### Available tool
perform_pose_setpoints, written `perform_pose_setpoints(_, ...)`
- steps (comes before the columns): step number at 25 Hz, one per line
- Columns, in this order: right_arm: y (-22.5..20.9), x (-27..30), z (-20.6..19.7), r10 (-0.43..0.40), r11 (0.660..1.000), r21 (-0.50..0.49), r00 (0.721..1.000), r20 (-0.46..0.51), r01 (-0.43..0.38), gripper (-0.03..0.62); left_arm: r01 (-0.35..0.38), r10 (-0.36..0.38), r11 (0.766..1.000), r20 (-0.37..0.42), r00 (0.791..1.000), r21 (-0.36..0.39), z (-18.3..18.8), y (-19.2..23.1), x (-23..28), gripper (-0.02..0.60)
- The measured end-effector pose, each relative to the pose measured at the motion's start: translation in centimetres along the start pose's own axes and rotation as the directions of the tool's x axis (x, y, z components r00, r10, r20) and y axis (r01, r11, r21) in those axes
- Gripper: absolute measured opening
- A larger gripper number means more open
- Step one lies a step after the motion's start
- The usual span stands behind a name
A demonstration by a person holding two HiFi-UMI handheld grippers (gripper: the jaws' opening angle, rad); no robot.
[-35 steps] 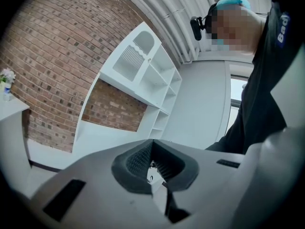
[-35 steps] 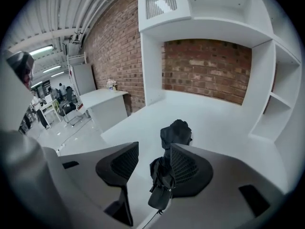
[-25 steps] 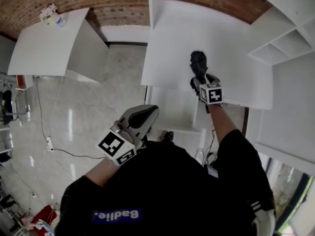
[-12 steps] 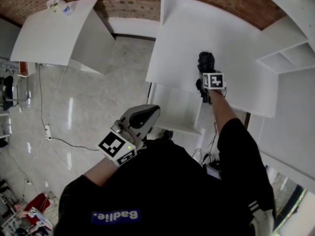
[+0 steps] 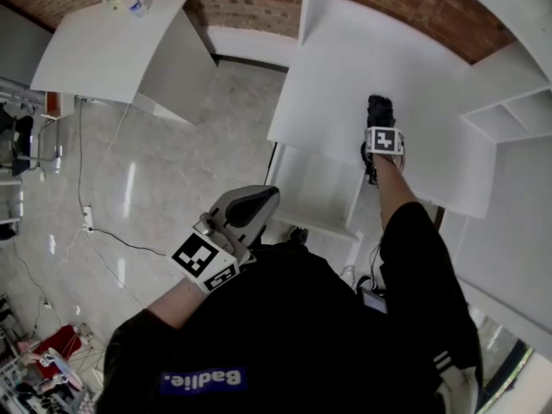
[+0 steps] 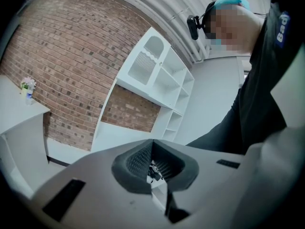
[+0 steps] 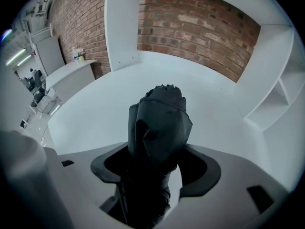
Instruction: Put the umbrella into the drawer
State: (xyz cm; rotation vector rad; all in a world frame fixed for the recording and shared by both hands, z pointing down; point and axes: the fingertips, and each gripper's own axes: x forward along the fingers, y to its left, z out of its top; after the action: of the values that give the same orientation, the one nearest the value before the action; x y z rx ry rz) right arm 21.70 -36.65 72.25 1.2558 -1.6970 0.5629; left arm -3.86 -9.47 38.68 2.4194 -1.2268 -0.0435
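- The task is barely begun: the folded black umbrella (image 5: 379, 110) lies on the white desktop (image 5: 332, 84), well short of any drawer.
- Below the desk's near edge, what looks like an open white drawer (image 5: 302, 188) stands pulled out and ready, as far as I can judge from here.
- The right gripper (image 7: 156, 162) points steeply down over the umbrella. Its jaws have just been opening and now stand spread wide on either side of the bundle, which sits between them with gaps at both pads, so nothing is gripped yet.
- The left gripper (image 6: 153, 163) hangs near the person's chest, away from the desk, with its ribbed pads pressed together on nothing.
- What is left, by my reckoning: close on the umbrella, lift it, carry it to the drawer and let go; whether the drawer must then be pushed shut I cannot say.
- The umbrella is soft, matt fabric, gathered in loose folds round a short stubby core, and it should give a little under the pads.
- The desktop is smooth, flat and hard, with a faint sheen.
- Behind it runs a rough red brick wall (image 5: 241, 3), and boxy white shelves (image 5: 509, 110) stand to the right.
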Motion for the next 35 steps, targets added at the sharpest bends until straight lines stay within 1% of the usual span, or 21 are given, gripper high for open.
perform_pose_setpoints(2,0.2,-0.1,-0.8,0.01,1.0,0.021,0.999,-0.039,-0.009,0.299,0.005,-0.005,1.0,-0.001,1.0,0.004,0.0,-0.4,-0.3,0.002)
perform_pose_setpoints(4,0.6,-0.2,-1.3,0.026,0.999,0.034,0.998,-0.053,-0.024,0.299,0.019,-0.019,1.0,-0.003,1.0,0.008,0.0,-1.0,-0.6,0.002)
perform_pose_setpoints(6,0.8,-0.2,-1.2,0.054,0.998,0.037,0.998,-0.033,-0.052,0.299,0.029,-0.029,0.999,-0.005,1.0,0.013,-0.1,-1.6,-0.8,0.002)
perform_pose_setpoints(8,1.9,-0.3,-1.0,0.128,0.99,0.053,0.992,0.007,-0.128,0.291,0.033,-0.033,0.999,-0.007,0.999,0.021,-0.2,-2.1,-1.1,0.002)
perform_pose_setpoints(9,2.1,-0.5,-0.9,0.147,0.987,0.054,0.989,0.027,-0.149,0.285,0.033,-0.033,0.999,-0.006,0.999,0.025,-0.3,-2.3,-1.2,0.002)
perform_pose_setpoints(12,2.2,-1.5,-1.2,0.146,0.989,0.004,0.987,0.068,-0.146,0.276,0.034,-0.034,0.999,-0.001,0.999,0.034,-0.3,-3.0,-1.8,0.002)
perform_pose_setpoints(13,2.7,-1.9,-1.7,0.157,0.988,-0.016,0.986,0.064,-0.156,0.273,0.035,-0.035,0.999,0.001,0.999,0.037,-0.3,-3.2,-2.0,0.002)
perform_pose_setpoints(15,3.2,-3.1,-3.0,0.15,0.987,-0.057,0.988,0.038,-0.147,0.268,0.043,-0.043,0.998,0.003,0.999,0.044,-0.3,-3.6,-2.2,0.002)
perform_pose_setpoints(18,4.8,-4.8,-2.4,0.208,0.975,-0.103,0.969,0.133,-0.196,0.267,0.065,-0.066,0.997,0.01,0.998,0.051,-0.2,-4.6,-2.2,0.002)
perform_pose_setpoints(21,4.4,-7.2,-2.3,0.198,0.977,-0.123,0.961,0.192,-0.177,0.267,0.108,-0.109,0.992,0.007,0.994,0.059,-0.3,-6.1,-1.4,0.002)
perform_pose_setpoints(23,4.5,-8.8,-2.1,0.208,0.973,-0.149,0.952,0.223,-0.177,0.267,0.14,-0.141,0.988,0.003,0.99,0.063,-0.4,-7.2,-0.7,0.002)
perform_pose_setpoints(28,5.9,-12.7,-3.4,0.28,0.946,-0.242,0.923,0.264,-0.218,0.267,0.188,-0.189,0.98,0.007,0.982,0.065,-0.7,-9.6,0.8,0.002)
perform_pose_setpoints(31,6.3,-14.4,-4.1,0.309,0.934,-0.27,0.906,0.289,-0.233,0.267,0.195,-0.195,0.979,0.006,0.981,0.061,-1.1,-10.5,1.4,0.002)
perform_pose_setpoints(35,7.8,-16.2,-4.9,0.372,0.911,-0.301,0.875,0.31,-0.28,0.267,0.194,-0.194,0.979,0.011,0.981,0.057,-1.5,-11.5,1.9,0.002)
